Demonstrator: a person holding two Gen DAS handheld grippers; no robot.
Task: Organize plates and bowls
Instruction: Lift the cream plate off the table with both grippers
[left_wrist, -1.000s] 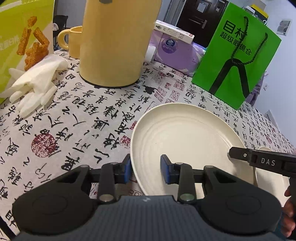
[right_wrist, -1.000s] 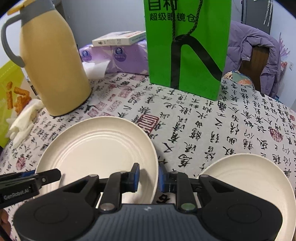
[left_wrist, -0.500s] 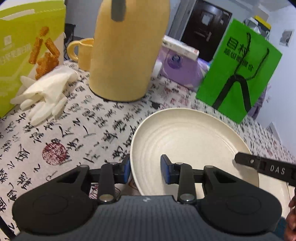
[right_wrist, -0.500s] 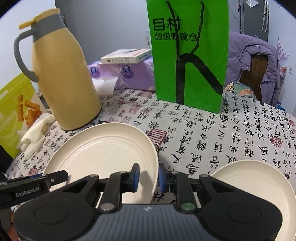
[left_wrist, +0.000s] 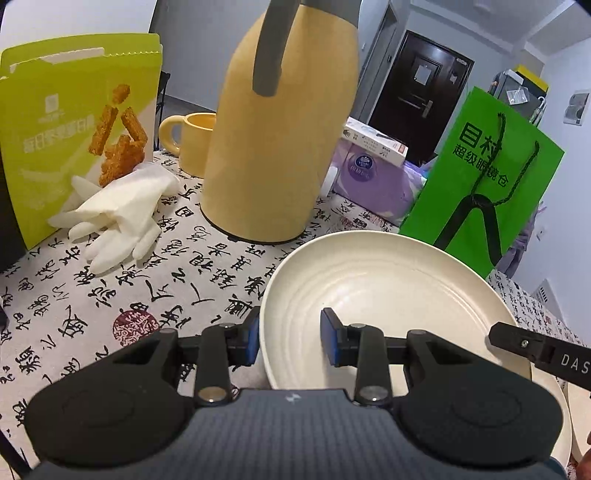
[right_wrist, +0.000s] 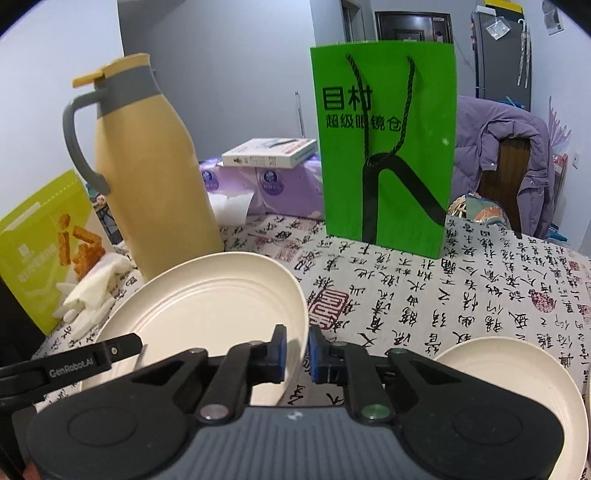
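Left wrist view: the left gripper (left_wrist: 290, 338) straddles the near left rim of a cream plate (left_wrist: 388, 291). Its outer blue pad lies against the outside of the rim, while the inner pad stands apart over the plate's ribbed inside, so from this angle it is hard to say that the rim is truly pinched. The plate is tilted, its far edge raised above the calligraphy-print tablecloth (left_wrist: 147, 280). Behind it stand a yellow thermos jug (left_wrist: 280, 147), a yellow mug (left_wrist: 192, 144), a snack box (left_wrist: 74, 129) with white gloves (left_wrist: 118, 218) lying before it, and a green paper bag (left_wrist: 484, 177). A finger of the right gripper (left_wrist: 535, 350) reaches in over the plate's right rim.

Right wrist view: the right gripper (right_wrist: 296, 349) has just been closing, and its blue pads now pinch the plate (right_wrist: 207, 306) at its right rim, the gap between them narrow. The plate hangs clear of the tablecloth (right_wrist: 443, 288), tipped up toward the left. A second cream plate (right_wrist: 517, 373) lies flat on the cloth at lower right. The left gripper (right_wrist: 92, 358) shows at the plate's left edge.
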